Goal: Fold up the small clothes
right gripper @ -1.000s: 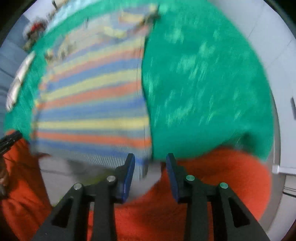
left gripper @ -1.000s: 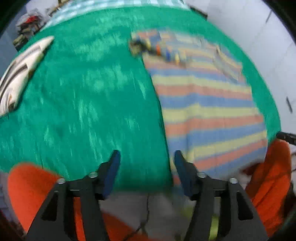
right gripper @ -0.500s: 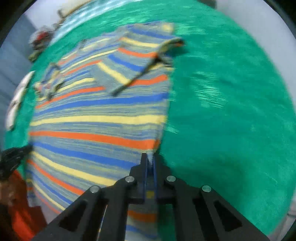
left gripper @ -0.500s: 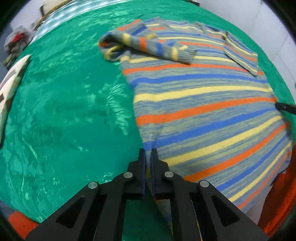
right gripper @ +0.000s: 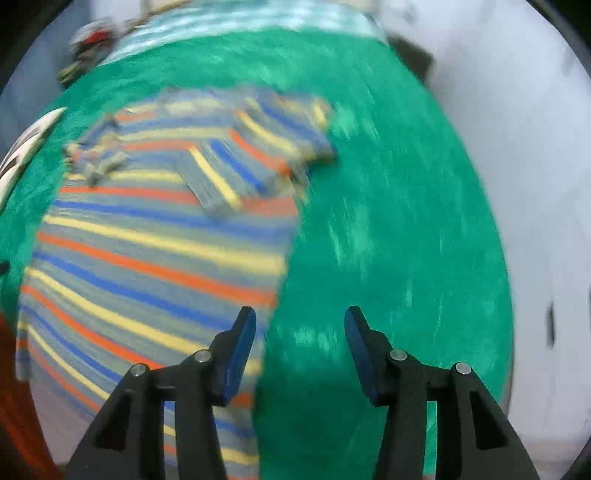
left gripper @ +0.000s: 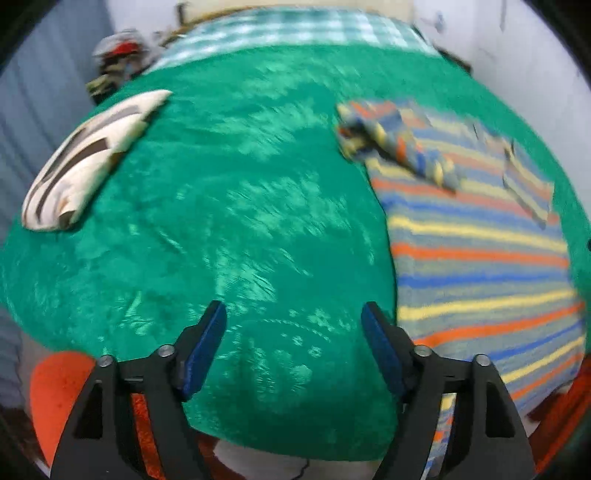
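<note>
A striped sweater (left gripper: 476, 258), grey with orange, blue and yellow bands, lies flat on a green blanket (left gripper: 240, 229), both sleeves folded over its chest. My left gripper (left gripper: 293, 328) is open and empty above the blanket, just left of the sweater's lower left edge. In the right wrist view the sweater (right gripper: 155, 251) fills the left half. My right gripper (right gripper: 299, 332) is open and empty over the sweater's lower right edge, its left finger over the cloth and its right finger over the blanket (right gripper: 399, 221). Both views are motion-blurred.
A white pillow with dark stripes (left gripper: 88, 158) lies at the blanket's left. A checked cloth (left gripper: 295, 27) covers the far end of the bed. A clutter pile (left gripper: 118, 59) sits at the far left. A white wall (right gripper: 535, 184) runs along the right. Orange fabric (left gripper: 55, 398) shows at the near edge.
Half a second ago both grippers were shut on the sweater's bottom hem corners. Now both are open and pulled back, and the sweater lies released on the blanket.
</note>
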Demonstrator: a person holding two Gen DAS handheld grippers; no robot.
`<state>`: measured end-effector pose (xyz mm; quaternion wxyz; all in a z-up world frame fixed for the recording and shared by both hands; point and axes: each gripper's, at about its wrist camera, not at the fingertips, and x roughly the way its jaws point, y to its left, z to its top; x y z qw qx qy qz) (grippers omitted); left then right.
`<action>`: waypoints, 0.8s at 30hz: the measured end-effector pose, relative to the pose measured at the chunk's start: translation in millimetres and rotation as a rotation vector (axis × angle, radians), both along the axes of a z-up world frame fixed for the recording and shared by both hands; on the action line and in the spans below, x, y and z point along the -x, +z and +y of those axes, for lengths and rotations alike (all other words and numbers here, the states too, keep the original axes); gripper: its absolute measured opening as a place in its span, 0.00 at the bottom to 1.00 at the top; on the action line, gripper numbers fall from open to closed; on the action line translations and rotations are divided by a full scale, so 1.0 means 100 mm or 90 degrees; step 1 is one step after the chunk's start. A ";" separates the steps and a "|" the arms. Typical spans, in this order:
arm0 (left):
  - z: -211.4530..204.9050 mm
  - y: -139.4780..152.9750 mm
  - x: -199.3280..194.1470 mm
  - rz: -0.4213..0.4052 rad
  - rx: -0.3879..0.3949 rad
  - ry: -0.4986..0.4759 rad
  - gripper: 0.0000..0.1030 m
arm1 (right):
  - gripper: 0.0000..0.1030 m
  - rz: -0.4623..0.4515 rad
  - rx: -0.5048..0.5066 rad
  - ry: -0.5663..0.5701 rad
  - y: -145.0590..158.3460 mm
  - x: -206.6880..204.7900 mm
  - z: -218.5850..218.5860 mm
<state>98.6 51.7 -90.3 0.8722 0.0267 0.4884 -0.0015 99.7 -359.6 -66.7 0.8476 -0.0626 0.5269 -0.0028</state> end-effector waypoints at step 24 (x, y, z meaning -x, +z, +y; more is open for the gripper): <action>0.32 -0.29 0.13 0.039 0.000 0.076 0.79 | 0.04 -0.120 -0.078 -0.373 0.08 -0.33 -2.27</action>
